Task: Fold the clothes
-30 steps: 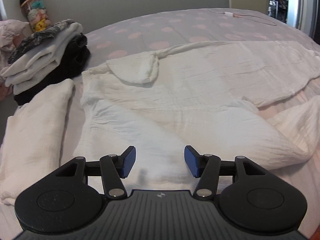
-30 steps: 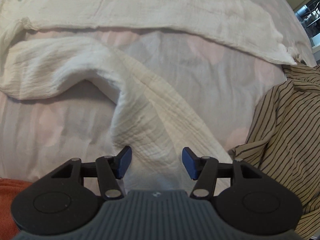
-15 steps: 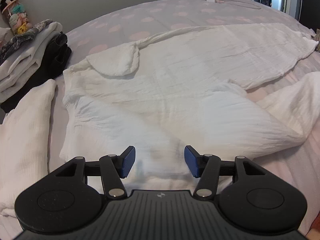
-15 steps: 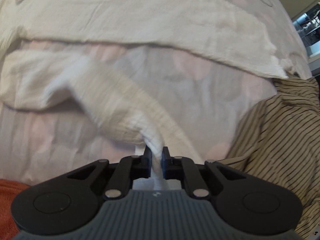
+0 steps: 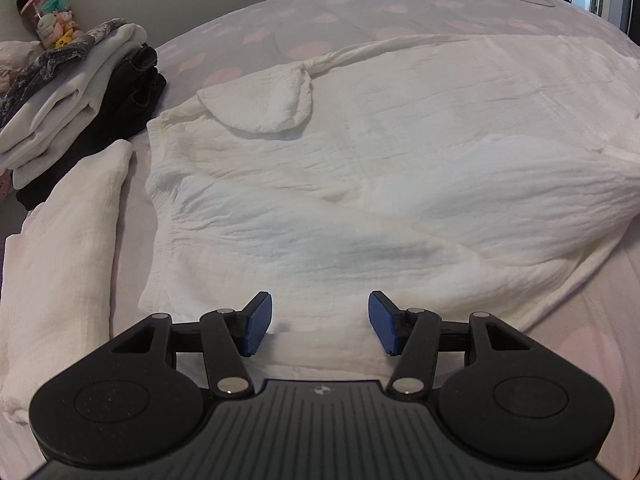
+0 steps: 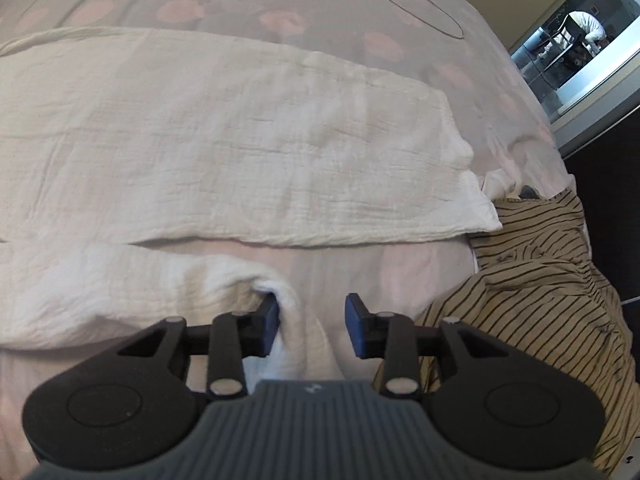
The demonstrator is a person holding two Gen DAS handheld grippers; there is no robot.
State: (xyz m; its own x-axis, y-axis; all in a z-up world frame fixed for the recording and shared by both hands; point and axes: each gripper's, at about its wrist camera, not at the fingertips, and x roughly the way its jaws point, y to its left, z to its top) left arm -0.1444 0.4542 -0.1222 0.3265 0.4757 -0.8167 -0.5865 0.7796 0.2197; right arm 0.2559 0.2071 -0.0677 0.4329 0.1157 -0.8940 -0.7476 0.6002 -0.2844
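Note:
A white crinkled muslin garment [image 5: 360, 168] lies spread on the bed, with a round flap folded over near its far left corner. My left gripper [image 5: 320, 322] is open and empty just above the garment's near hem. In the right wrist view the same garment [image 6: 224, 136] stretches across as a long panel, and a fold of it [image 6: 296, 320] rises between the fingers. My right gripper [image 6: 312, 328] is open, the fold resting against its left pad [image 6: 271, 326].
A stack of folded clothes [image 5: 76, 92] sits at the far left with a toy jar [image 5: 40, 8] behind it. A folded white cloth [image 5: 60, 272] lies left of the garment. A brown striped garment [image 6: 540, 300] is bunched at the right. A cable [image 6: 420, 4] lies on the spotted bedsheet [image 6: 280, 12].
My right gripper, shut on the white fold half a second ago, has opened, and the view has tilted towards the far side of the bed. The left gripper stayed open and shifted slightly.

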